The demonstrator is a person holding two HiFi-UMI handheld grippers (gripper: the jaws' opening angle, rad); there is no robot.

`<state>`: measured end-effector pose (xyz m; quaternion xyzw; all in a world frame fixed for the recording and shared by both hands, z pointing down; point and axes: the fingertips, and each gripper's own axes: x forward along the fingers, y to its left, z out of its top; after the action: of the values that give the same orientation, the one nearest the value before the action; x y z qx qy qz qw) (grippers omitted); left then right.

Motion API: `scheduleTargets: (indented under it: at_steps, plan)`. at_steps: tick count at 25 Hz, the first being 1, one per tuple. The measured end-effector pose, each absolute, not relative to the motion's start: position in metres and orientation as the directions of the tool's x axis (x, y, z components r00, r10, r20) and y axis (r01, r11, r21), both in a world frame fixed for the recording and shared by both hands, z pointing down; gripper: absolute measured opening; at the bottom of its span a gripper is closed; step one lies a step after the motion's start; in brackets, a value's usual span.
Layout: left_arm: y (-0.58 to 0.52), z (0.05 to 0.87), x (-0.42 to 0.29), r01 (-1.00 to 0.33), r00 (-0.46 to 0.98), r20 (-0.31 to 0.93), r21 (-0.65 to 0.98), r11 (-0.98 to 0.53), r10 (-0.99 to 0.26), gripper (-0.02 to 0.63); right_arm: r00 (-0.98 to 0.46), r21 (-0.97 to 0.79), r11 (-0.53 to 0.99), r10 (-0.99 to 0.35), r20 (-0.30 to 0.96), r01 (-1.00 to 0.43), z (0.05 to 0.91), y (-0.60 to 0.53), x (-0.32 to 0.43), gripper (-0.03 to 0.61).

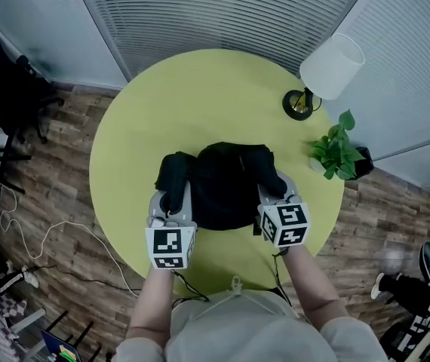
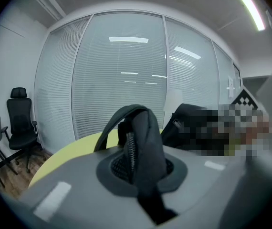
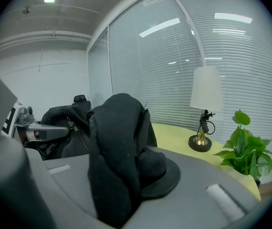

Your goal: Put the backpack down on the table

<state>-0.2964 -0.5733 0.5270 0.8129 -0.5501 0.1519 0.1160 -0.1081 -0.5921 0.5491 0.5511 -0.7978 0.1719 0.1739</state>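
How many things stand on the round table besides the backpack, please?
2: the lamp at the far right edge and the potted plant just nearer, beside it. The backpack could hide something small.

Both forearms are held forward from the near edge of the scene, roughly parallel, the left forearm and the right forearm bare below the sleeves. The left hand-held gripper is pointed away from the body and tilted slightly downward; its jaws are pressed together on a black strap of the backpack. The right hand-held gripper is held level with it, well apart to the right, likewise tilted slightly downward; its jaws are clamped on a padded black strap of the same backpack. The marker cubes are turned toward the person.
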Motion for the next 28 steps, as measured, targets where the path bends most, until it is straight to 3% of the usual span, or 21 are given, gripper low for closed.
scheduleTargets:
  at_steps: [11,13,15,19,22,28]
  plan:
    - [-0.568,0.55,-0.3,-0.933,0.35,0.386,0.058,-0.356,-0.854,0.043,-0.244,-0.054,0.251,-0.831,0.501,-0.966,0.572,-0.582,-0.095,0.06]
    - [-0.567,0.552,-0.298,-0.93,0.36,0.387,0.077,-0.359,-0.849,0.102,-0.254,-0.052,0.264,-0.831,0.495,-0.963,0.573,-0.581,-0.096,0.174]
    - [-0.566,0.554,-0.296,-0.933,0.355,0.387,0.087,-0.35,-0.851,0.25,-0.261,-0.044,0.275,-0.832,0.49,-0.96,0.573,-0.58,-0.096,0.29]
    - [-0.555,0.558,-0.295,-0.946,0.325,0.392,0.119,-0.303,-0.861,0.412,-0.253,-0.025,0.275,-0.84,0.48,-0.961,0.574,-0.572,-0.093,0.436]
    - [-0.54,0.556,-0.295,-0.955,0.297,0.38,0.109,-0.277,-0.876,0.431,-0.24,-0.019,0.261,-0.852,0.465,-0.965,0.57,-0.563,-0.086,0.468]
    - [-0.503,0.533,-0.293,-0.968,0.25,0.325,0.079,-0.238,-0.912,0.44,-0.254,-0.034,0.265,-0.871,0.421,-0.964,0.55,-0.529,-0.077,0.466]
